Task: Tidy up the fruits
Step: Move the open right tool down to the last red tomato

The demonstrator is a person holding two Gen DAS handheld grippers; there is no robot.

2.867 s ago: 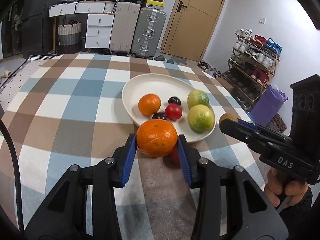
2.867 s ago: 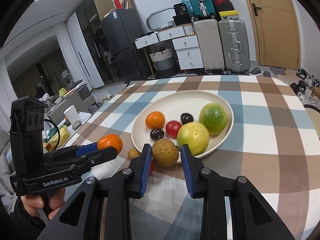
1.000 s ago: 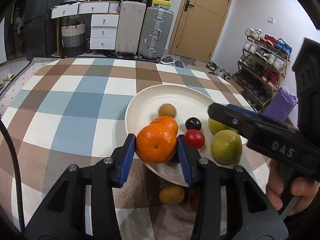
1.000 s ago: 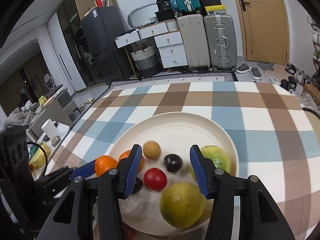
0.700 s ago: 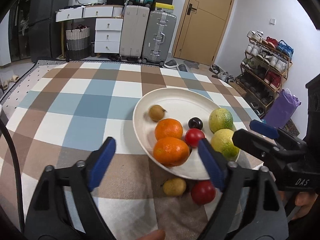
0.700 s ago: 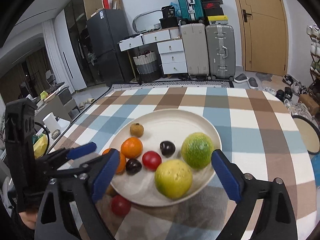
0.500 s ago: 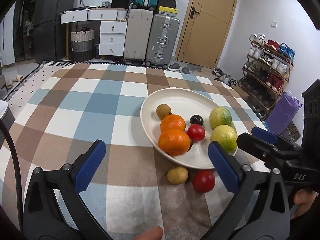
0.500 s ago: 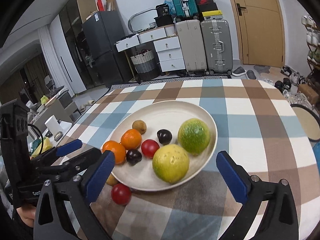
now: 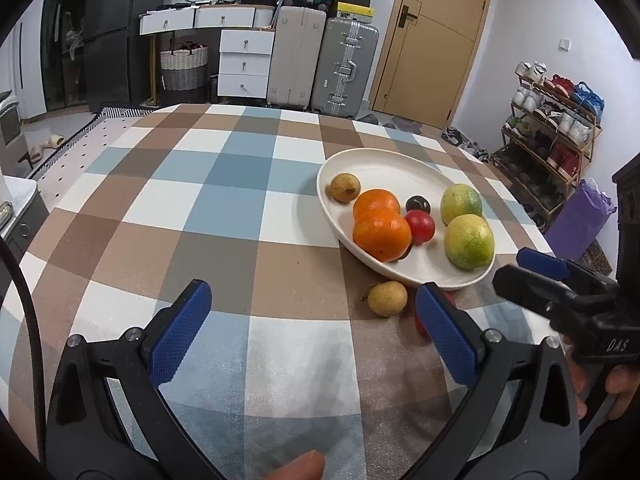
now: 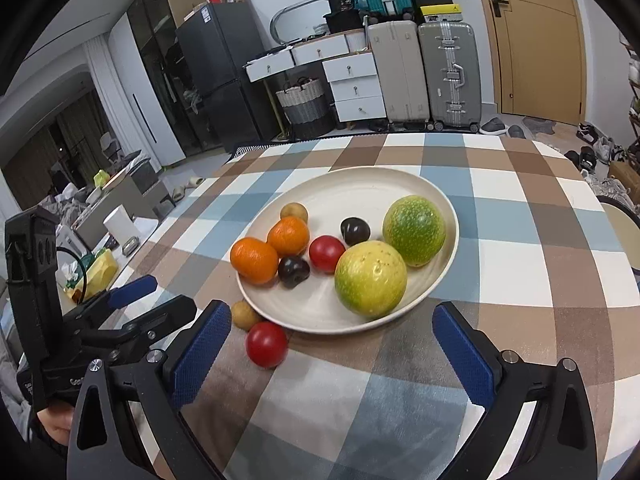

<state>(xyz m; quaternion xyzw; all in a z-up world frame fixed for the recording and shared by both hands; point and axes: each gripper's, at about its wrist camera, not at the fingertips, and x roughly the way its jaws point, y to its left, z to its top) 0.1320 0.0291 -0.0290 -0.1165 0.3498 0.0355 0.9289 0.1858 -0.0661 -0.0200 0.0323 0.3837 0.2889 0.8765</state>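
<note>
The plate [image 10: 448,208] sat on the checked tablecloth [image 9: 224,208], holding two oranges [image 10: 255,260], two green fruits [image 10: 371,278], a tomato, two dark plums and a small brown fruit. Just off its near rim lay a red tomato [image 10: 267,344] and a yellowish fruit [image 10: 245,315]. Both grippers, left [image 9: 316,328] and right [image 10: 332,354], pointed down at the table, fingers wide apart, gripping nothing.

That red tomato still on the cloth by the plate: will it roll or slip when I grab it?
The red tomato looks round and glossy, so it may roll if nudged and slip between the pads. Probably soft-skinned: squeeze gently.
</note>
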